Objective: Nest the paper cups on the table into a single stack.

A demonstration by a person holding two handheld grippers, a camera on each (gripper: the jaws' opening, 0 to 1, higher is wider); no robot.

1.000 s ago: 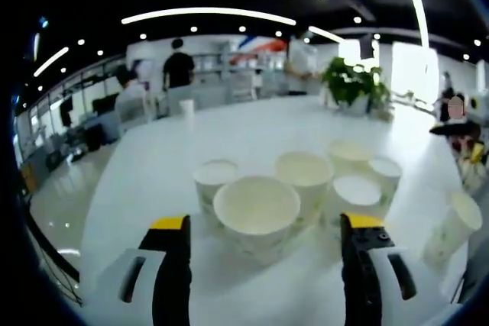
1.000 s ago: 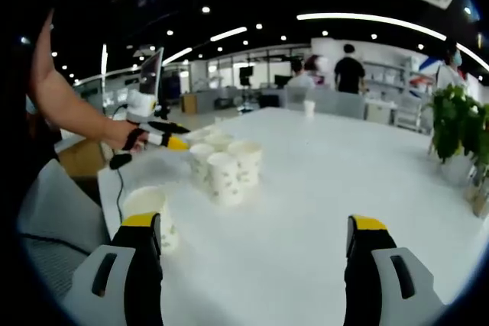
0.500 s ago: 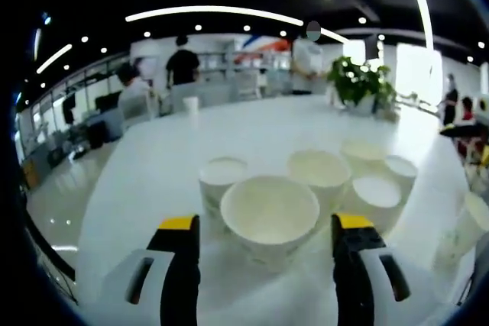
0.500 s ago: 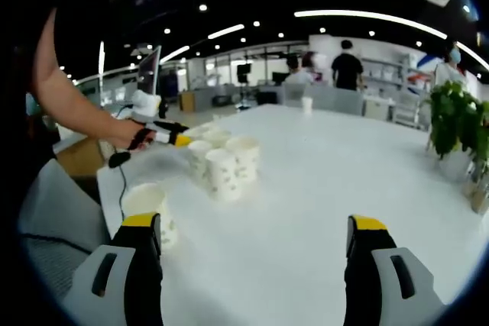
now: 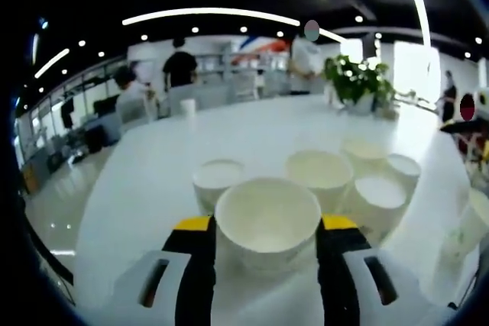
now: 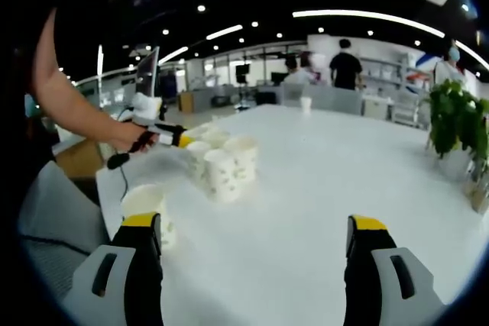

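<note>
Several white paper cups with a green print stand clustered on the white table [image 5: 153,181]. The nearest cup [image 5: 267,215] sits between the jaws of my left gripper [image 5: 266,224], which press on both of its sides. Behind it stand more cups [image 5: 319,169], and a lone cup [image 5: 470,227] is at the right edge. In the right gripper view the cluster [image 6: 225,166] is ahead on the left, with the left gripper [image 6: 179,140] at it in a person's hand [image 6: 134,139]. My right gripper [image 6: 252,227] is open above bare table, and the lone cup [image 6: 145,208] stands beside its left jaw.
A potted plant [image 6: 458,124] stands at the table's far right and one small cup [image 6: 306,103] at its far end. People stand by desks [image 5: 179,66] beyond the table. The table edge [image 6: 107,188] runs close on the left.
The left gripper's jaws have come together from wide apart onto the nearest cup's sides. The right gripper has stayed open and still.
</note>
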